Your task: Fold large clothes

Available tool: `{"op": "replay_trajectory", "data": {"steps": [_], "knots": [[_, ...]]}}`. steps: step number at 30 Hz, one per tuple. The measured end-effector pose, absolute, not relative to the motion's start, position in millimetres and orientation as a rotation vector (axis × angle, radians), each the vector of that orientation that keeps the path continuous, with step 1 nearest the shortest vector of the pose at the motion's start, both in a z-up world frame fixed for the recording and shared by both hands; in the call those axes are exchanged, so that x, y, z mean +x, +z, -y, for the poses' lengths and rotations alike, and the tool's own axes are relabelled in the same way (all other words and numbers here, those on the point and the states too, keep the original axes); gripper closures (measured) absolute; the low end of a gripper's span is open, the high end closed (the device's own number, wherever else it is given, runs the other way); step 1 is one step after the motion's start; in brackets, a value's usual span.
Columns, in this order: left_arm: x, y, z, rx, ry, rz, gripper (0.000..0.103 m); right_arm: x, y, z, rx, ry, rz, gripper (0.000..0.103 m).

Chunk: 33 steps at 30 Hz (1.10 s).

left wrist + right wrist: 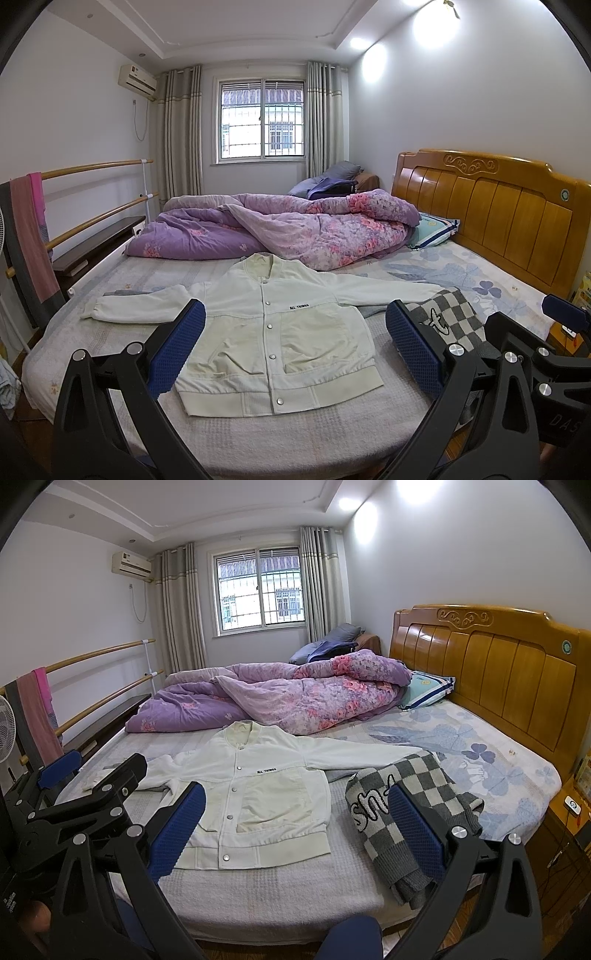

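Note:
A white snap-button jacket (273,332) lies flat and face up on the bed, sleeves spread to both sides; it also shows in the right wrist view (258,794). A grey-and-white checkered knit garment (410,812) lies folded to its right, also in the left wrist view (447,317). My left gripper (295,347) is open and empty, held above the bed's near edge in front of the jacket. My right gripper (295,827) is open and empty, held between the jacket and the checkered garment.
A crumpled purple floral quilt (295,229) fills the far half of the bed (277,435). A wooden headboard (491,210) stands on the right with a pillow (432,230) by it. A wooden rail (92,170) with hanging towels and a fan (5,731) are on the left.

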State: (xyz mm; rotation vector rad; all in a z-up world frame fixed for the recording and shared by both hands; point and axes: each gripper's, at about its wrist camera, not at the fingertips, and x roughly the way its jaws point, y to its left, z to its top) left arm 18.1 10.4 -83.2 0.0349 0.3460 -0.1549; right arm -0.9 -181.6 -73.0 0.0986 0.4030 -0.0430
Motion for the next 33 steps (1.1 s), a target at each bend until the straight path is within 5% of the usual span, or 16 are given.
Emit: {"op": "replay_trajectory", "data": {"steps": [33], "knots": [[19.0, -82.9, -9.9, 0.037, -0.155, -0.346, 0.005, -0.2, -72.5, 183.7, 0.1, -0.043, -0.403, 0.008]]}}
